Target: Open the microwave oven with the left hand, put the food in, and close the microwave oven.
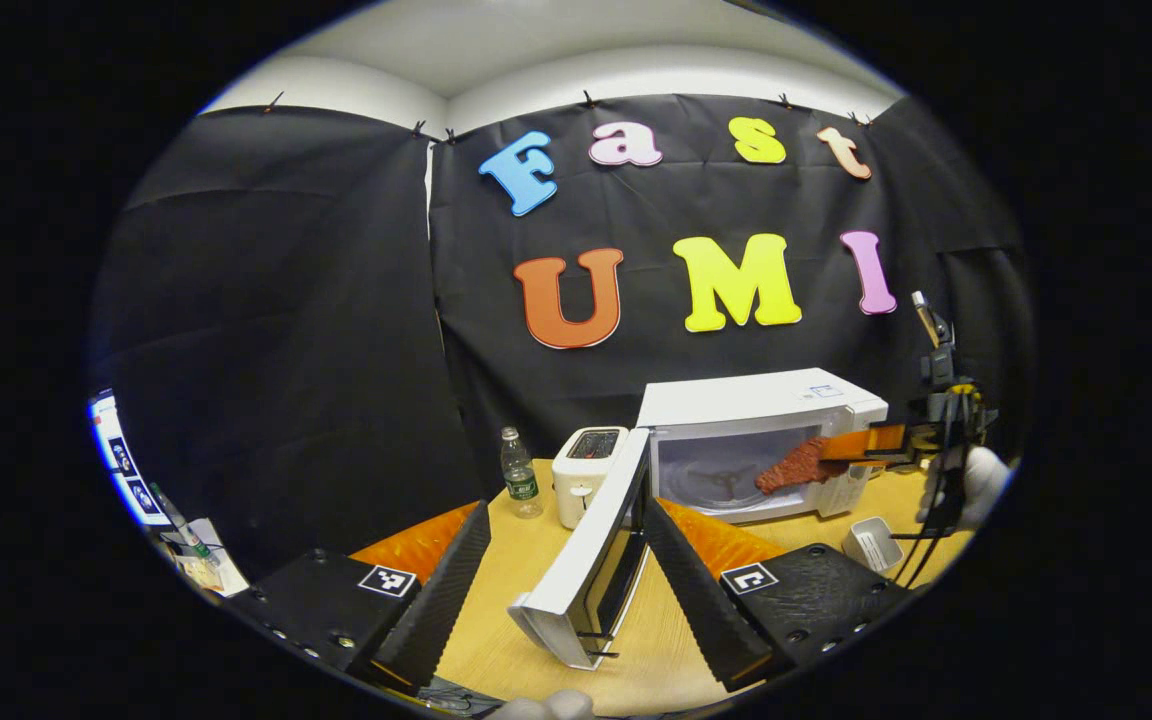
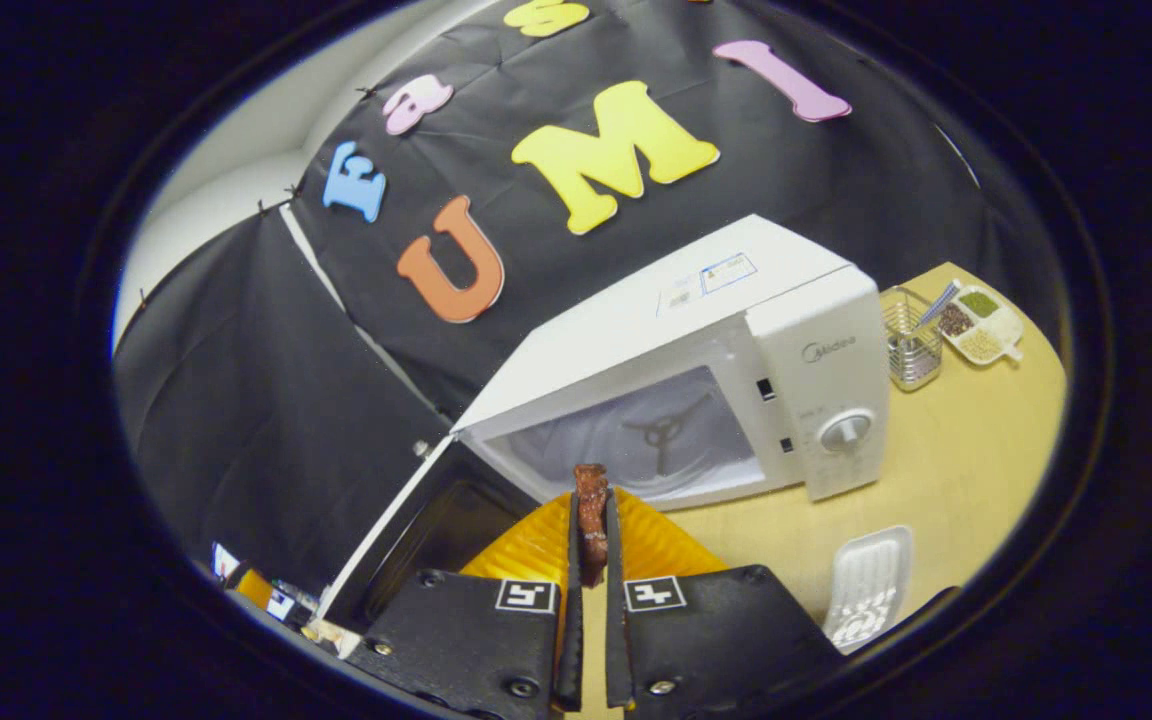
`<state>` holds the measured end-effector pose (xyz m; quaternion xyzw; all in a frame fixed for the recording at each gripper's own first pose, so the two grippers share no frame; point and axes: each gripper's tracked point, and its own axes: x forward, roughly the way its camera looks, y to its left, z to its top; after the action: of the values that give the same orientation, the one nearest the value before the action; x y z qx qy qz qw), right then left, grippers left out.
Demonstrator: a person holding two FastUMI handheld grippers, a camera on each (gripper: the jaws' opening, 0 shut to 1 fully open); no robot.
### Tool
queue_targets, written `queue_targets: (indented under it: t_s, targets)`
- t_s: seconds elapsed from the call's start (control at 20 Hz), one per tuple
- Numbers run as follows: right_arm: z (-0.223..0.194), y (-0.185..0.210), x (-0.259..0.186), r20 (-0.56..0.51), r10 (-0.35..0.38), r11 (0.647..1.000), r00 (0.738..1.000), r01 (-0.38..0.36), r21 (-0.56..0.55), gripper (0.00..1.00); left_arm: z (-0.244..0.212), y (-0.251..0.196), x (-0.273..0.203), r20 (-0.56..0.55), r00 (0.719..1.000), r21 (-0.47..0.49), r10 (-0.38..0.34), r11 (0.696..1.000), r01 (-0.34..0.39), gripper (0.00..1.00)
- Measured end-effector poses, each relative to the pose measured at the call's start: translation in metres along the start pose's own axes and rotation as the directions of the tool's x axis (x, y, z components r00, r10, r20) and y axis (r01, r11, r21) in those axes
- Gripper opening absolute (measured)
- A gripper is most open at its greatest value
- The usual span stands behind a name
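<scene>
A reddish-brown food strip [image 2: 592, 522] is showing between the black, orange-backed right gripper [image 2: 589, 560], ahead a white microwave [image 2: 796, 330] sitting on the tan worktop [image 2: 956, 470].

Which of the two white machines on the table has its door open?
The microwave, the bigger white box with the round knob, has its door swung wide open. The small white toaster to its left has only slots on top.

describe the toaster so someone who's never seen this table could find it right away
Start at the white microwave at the back of the wooden table, its door swung open. The toaster stands just beyond that door, beside a water bottle. It is the small white box with dark slots on top; the bottle is clear and slim.
</scene>
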<state>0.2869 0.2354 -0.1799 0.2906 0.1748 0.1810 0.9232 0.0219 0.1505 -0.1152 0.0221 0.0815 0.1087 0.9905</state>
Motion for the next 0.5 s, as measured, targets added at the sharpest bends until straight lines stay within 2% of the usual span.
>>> queue_targets:
  t_s: [0.15, 0.35, 0.5]
  targets:
    - [-0.008, 0.006, 0.047, 0.144, -0.068, 0.996, 0.987, 0.058, 0.068, 0.12, -0.015, 0.032, -0.001, 0.002, 1.000, 0.032, -0.006, 0.999, 0.006, 0.95]
    - [-0.031, 0.005, 0.111, 0.171, -0.132, 0.980, 0.976, 0.103, 0.168, 0.12, -0.044, 0.068, -0.003, -0.044, 0.999, 0.024, 0.026, 0.999, -0.025, 0.95]
    - [-0.031, -0.008, 0.146, 0.231, -0.193, 0.963, 0.954, 0.138, 0.233, 0.12, -0.050, 0.083, 0.003, -0.038, 0.999, 0.007, 0.033, 0.999, -0.033, 0.95]
